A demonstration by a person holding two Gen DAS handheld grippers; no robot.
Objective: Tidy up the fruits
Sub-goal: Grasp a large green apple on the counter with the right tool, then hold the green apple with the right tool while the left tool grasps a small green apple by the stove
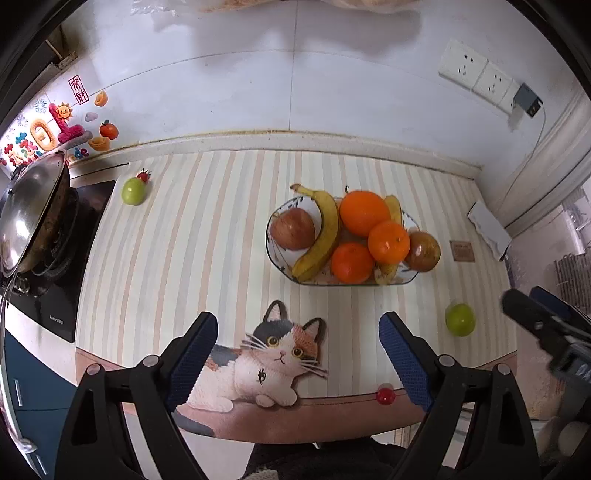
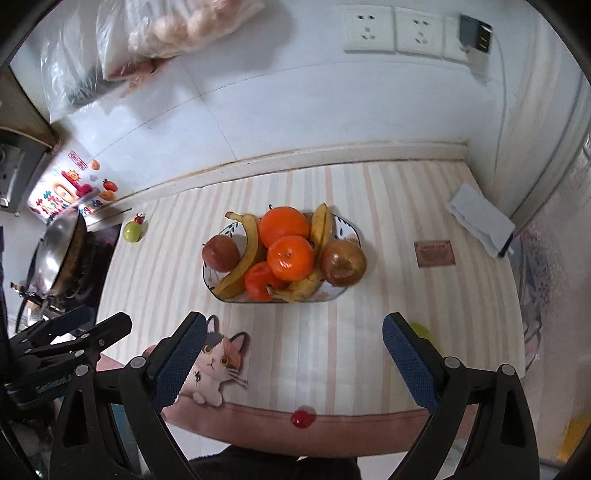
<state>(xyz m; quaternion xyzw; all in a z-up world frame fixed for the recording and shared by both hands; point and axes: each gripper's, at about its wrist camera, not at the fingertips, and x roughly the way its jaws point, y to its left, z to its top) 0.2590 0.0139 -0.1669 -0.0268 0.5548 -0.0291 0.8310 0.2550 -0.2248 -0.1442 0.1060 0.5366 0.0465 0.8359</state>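
Observation:
A patterned fruit bowl on the striped mat holds oranges, bananas and apples. Loose on the mat lie a green fruit at front right, a second green fruit with a small red fruit at back left, and a red cherry tomato at the front edge. My left gripper and right gripper are open and empty, both short of the bowl.
A lidded wok sits on a stove at the left. A folded white cloth lies at back right by the wall. Wall sockets are above. Plastic bags hang at upper left.

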